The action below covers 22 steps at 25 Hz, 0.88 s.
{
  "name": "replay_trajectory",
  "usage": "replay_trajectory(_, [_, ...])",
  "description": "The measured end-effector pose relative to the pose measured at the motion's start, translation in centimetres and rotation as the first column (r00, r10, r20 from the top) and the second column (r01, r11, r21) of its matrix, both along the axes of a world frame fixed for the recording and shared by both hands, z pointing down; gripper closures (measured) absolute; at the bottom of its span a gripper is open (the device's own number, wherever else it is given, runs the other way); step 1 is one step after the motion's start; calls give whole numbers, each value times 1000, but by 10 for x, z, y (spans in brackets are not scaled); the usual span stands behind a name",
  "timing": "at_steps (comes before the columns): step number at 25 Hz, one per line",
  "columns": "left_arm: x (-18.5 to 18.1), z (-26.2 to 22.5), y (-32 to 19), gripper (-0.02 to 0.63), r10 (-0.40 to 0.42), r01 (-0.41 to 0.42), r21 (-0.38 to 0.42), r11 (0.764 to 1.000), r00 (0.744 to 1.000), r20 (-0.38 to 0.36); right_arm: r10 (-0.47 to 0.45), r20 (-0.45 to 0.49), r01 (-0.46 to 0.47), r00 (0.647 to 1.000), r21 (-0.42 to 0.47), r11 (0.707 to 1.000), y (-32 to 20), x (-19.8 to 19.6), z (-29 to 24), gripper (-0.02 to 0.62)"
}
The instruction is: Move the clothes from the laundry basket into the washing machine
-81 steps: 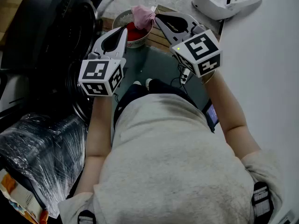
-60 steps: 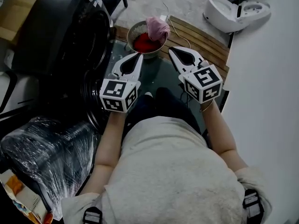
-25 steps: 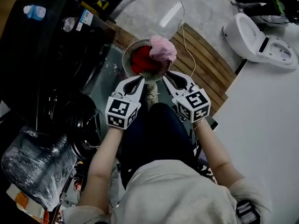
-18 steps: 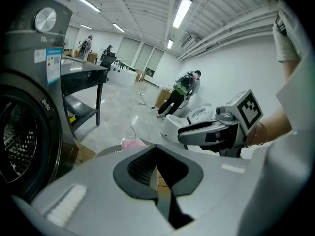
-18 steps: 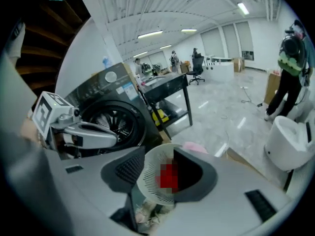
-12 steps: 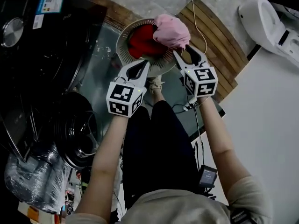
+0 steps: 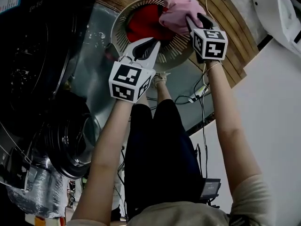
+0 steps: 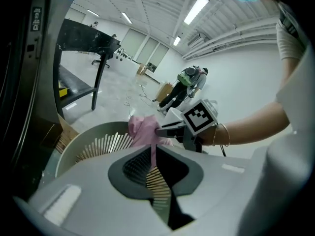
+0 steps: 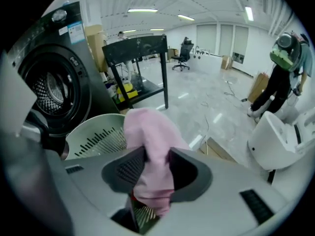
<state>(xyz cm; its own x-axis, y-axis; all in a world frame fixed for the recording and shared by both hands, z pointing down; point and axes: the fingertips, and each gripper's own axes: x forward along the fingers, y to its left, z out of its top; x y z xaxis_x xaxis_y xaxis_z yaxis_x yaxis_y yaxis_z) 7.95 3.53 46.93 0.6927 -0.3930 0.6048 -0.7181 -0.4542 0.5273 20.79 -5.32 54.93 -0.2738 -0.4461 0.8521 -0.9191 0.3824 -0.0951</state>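
Observation:
The round slatted laundry basket (image 7: 123, 18) stands on the floor and holds a red garment (image 7: 143, 22) with a pink garment (image 7: 181, 8) heaped on its right side. My right gripper (image 7: 197, 20) has just been opening. It stands open with the pink garment (image 9: 150, 136) bulging up between its jaws. My left gripper (image 7: 154, 42) is shut and empty, its tips above the basket's near rim (image 8: 88, 136), beside the pink garment (image 8: 142, 131). The right gripper (image 8: 165, 128) shows at that garment in the left gripper view.
The dark washing machine (image 9: 47, 85) stands left of the basket, its round door (image 7: 70, 140) swung open. A white table (image 7: 273, 107) runs along the right, and wooden slats (image 7: 235, 41) lie beyond the basket. A white appliance (image 9: 275, 136) and a bending person (image 9: 283, 68) are farther off.
Both grippers have dropped towards the basket. The right jaws, shut a second ago, now stand wide around the pink garment. The left gripper has stayed shut.

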Motion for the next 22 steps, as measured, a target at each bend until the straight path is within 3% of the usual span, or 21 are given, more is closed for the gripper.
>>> replay_trajectory(2, [-1, 5, -5, 583, -17, 17, 16, 1000, 1000, 6, 47, 19, -46, 999, -12, 999, -3, 5, 0, 496])
replay_trajectory(4, [0, 7, -10, 479, -16, 15, 28, 999, 1000, 14, 76, 64, -75, 995, -18, 997, 0, 3, -12, 554])
replay_trajectory(6, [3, 6, -11, 376, -2, 1, 27, 1000, 1000, 20, 71, 108, -71, 992, -6, 997, 8, -4, -32, 569])
replay_trajectory(11, [11, -16, -12, 292, 75, -80, 86, 993, 995, 63, -13, 271, -5, 962, 69, 998, 33, -48, -110, 571])
replay_trajectory(14, [11, -36, -15, 242, 126, -148, 183, 972, 984, 127, -95, 361, 61, 928, 103, 993, 45, -80, -151, 571])
replay_trajectory(17, [3, -52, -11, 203, 187, -252, 279, 927, 953, 240, -209, 427, 169, 880, 130, 977, 57, -109, -185, 571])
replay_trajectory(19, [-2, -57, -8, 198, 224, -319, 319, 892, 927, 300, -283, 491, 247, 824, 139, 959, 67, -131, -204, 571])
replay_trajectory(22, [-10, -62, -5, 198, 218, -317, 348, 882, 930, 296, -354, 542, 326, 762, 152, 933, 81, -157, -221, 571])
